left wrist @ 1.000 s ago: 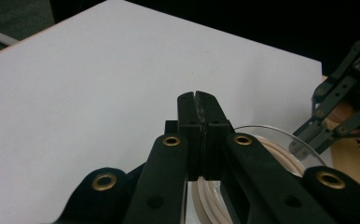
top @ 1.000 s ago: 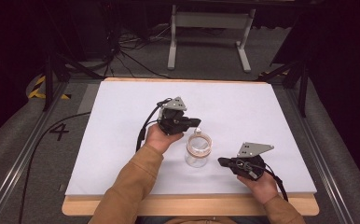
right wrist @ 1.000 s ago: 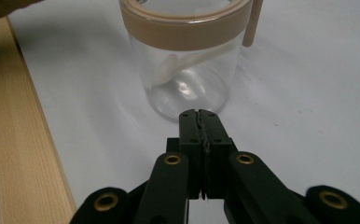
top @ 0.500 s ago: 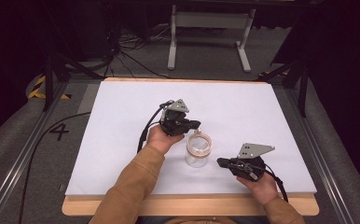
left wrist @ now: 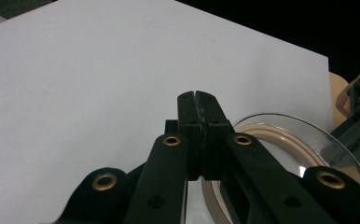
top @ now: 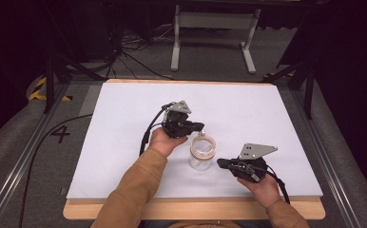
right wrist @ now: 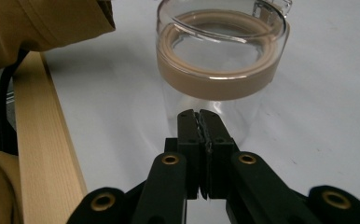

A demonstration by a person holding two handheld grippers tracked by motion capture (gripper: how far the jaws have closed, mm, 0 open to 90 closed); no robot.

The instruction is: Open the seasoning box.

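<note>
A clear jar (top: 202, 153) with a tan sealing ring is standing upright just below the frame's centre on the white table (top: 124, 123); the left gripper (top: 198, 127), clenched on nothing, is hovering above its upper-left rim; the right gripper (top: 221, 163), also clenched empty, is pointing at its lower-right side.

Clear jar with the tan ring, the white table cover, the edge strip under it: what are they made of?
Clear round jar: glass or hard clear plastic, glossy; you see the table through its wall, and which of the two I cannot tell. Tan ring under its lid: looks like a matte rubber or silicone seal. White table cover: matte sheet without glare. Light edge strip: unfinished wood, with grain lines in the right gripper view.
</note>
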